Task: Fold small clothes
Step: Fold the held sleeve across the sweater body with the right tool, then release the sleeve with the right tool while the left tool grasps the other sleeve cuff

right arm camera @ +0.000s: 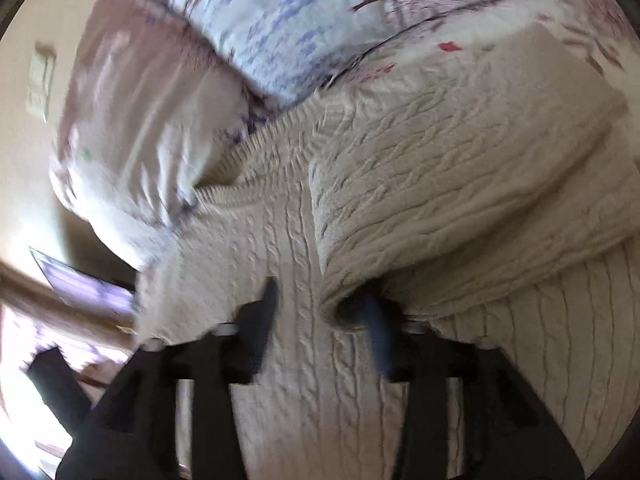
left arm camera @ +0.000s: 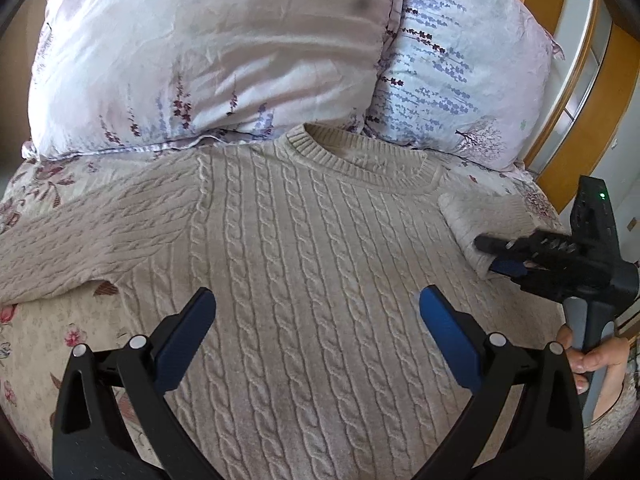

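A cream cable-knit sweater (left arm camera: 304,240) lies flat on the bed, collar toward the pillows, one sleeve (left arm camera: 80,232) spread out to the left. My left gripper (left arm camera: 316,320) is open and empty, hovering above the sweater's body. My right gripper (left arm camera: 490,256) is at the sweater's right side, its jaws apart around the cuff of the other sleeve (left arm camera: 480,220), which is folded in over the sweater's edge. In the blurred right wrist view the right gripper (right arm camera: 324,304) has one finger inside the sleeve's cuff opening (right arm camera: 348,312), the other outside over the sweater body (right arm camera: 288,360).
Two floral pillows (left arm camera: 208,52) (left arm camera: 464,80) lie behind the collar. The floral bedsheet (left arm camera: 60,344) shows at the left. A wooden headboard or door frame (left arm camera: 568,128) stands at the right. A hand (left arm camera: 592,356) holds the right gripper's handle.
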Demonstrator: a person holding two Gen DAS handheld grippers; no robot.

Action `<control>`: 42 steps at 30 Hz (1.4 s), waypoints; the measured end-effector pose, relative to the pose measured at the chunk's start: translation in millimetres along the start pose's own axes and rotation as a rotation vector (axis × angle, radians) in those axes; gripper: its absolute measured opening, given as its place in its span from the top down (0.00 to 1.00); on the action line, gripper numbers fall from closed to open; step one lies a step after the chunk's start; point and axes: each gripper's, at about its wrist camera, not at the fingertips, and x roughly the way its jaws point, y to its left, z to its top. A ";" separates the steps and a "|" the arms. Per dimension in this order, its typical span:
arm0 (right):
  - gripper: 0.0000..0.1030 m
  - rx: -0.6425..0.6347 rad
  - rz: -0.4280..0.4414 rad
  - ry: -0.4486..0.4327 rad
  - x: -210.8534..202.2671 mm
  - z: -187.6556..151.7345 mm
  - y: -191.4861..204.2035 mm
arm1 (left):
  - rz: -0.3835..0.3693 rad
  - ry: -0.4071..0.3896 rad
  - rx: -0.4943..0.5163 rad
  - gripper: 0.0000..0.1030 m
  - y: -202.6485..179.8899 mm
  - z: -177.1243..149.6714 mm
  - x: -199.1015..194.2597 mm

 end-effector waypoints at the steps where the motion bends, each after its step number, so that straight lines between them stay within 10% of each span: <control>1: 0.44 0.022 0.004 -0.018 -1.5 1.7 -1.8 | -0.007 0.004 -0.003 0.02 0.0 0.9 1.4; 8: 0.45 0.197 -0.095 -0.178 -30.4 28.6 -39.3 | -0.056 0.006 -0.038 0.02 8.0 1.3 3.3; 11: 0.67 0.231 -0.180 -0.231 -38.4 40.2 -49.9 | -0.096 0.006 -0.075 0.02 16.5 1.6 1.7; 13: 0.87 0.198 -0.225 -0.264 -39.9 46.5 -44.1 | -0.124 0.008 -0.100 0.02 22.2 2.1 0.3; 18: 0.90 -0.096 -0.167 -0.317 -34.4 43.9 33.6 | -0.202 0.015 -0.196 0.02 38.2 4.4 0.3; 21: 0.89 -0.297 -0.048 -0.207 -8.4 26.4 88.0 | -0.244 0.020 -0.253 0.02 46.0 5.1 3.7; 26: 0.50 -0.415 0.019 0.120 58.4 -17.9 117.6 | -0.291 0.048 -0.331 0.03 54.4 4.4 15.2; 42: 0.55 0.455 0.046 -0.272 -55.5 1.1 -104.8 | -0.253 0.124 -0.507 0.41 83.2 23.0 58.6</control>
